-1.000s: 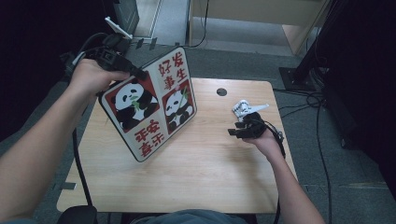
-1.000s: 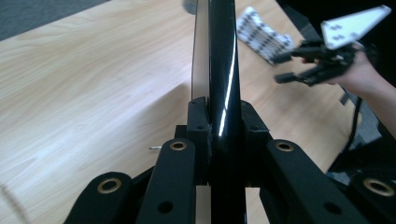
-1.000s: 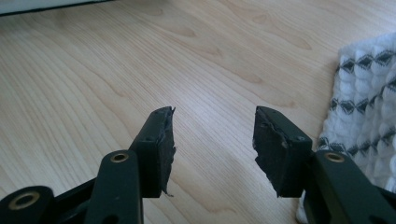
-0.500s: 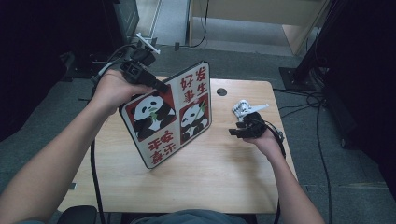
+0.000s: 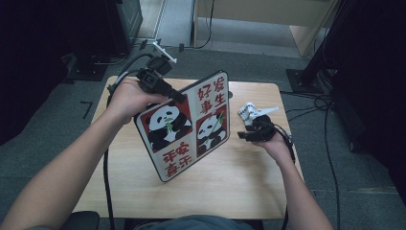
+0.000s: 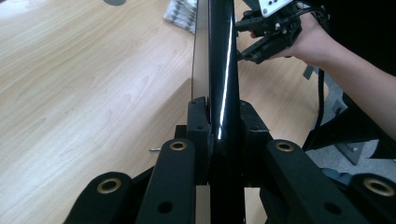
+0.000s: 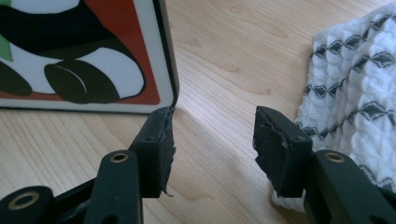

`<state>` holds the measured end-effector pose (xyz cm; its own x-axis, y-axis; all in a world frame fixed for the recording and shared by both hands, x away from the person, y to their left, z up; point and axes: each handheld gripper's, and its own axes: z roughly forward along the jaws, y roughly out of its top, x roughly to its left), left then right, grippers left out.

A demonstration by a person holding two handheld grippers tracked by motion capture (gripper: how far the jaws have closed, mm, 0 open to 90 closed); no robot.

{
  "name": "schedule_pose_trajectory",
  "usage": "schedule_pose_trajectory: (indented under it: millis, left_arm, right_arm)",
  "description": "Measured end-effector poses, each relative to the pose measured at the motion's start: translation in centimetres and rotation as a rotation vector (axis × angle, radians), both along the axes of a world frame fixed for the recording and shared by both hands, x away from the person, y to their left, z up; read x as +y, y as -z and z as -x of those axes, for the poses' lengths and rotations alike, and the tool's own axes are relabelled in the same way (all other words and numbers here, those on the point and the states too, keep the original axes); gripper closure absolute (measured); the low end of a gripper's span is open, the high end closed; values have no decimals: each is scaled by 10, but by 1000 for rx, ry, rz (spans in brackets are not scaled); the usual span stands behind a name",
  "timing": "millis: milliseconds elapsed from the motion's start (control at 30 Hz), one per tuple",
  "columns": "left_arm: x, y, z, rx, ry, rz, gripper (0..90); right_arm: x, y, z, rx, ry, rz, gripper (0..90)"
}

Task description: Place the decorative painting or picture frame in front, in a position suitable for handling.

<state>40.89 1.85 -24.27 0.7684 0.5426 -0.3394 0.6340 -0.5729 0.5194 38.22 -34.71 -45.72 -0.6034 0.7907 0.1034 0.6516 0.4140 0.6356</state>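
Note:
A flat board printed with two pandas and red Chinese characters stands tilted on the wooden table, its lower edge on the tabletop. My left gripper is shut on its upper left edge; in the left gripper view both pads clamp the thin black edge of the board. My right gripper hovers low just right of the board with its jaws open and nothing between them. In the right gripper view its left pad sits at the board's corner. A white patterned cloth lies to its right.
The cloth lies near the table's far right side. A dark round hole sits in the tabletop near the far edge. Cables trail over the floor to the right, and dark furniture stands behind the table.
My left hand has carried the board to the right, closer to the right gripper, still gripping it. The right gripper and the cloth have stayed where they were.

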Motion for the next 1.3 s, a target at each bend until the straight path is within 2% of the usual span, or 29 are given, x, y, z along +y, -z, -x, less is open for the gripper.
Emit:
schedule_pose_trajectory:
  millis: [133,267,533,833,900,933,1000,1200,1300]
  left_arm:
    - [1,1,0,1,2,-1,795]
    - [1,1,0,-4,12,-1,793]
    - [0,1,-1,9,0,-19,775]
    - [2,3,-5,7,-35,-50,615]
    - [2,4,-6,18,-36,-40,556]
    - [1,3,-6,11,-37,-47,498]
    - [-1,4,-6,6,-36,-71,480]
    - [1,-1,-6,2,-43,-36,464]
    - [2,-4,-5,12,-19,-5,456]
  right_arm:
    - [-3,2,-2,13,20,-3,490]
    - [-7,1,-3,-6,29,-10,490]
    - [-8,0,-2,-11,33,-15,490]
    - [-10,0,-3,-12,36,-15,490]
    - [-10,0,-3,-10,35,-16,490]
    - [-10,0,-3,-10,37,-16,490]
    - [-10,0,-3,-10,35,-15,490]
    - [-9,0,-3,-9,33,-15,490]
    - [-10,0,-3,-7,30,-19,498]
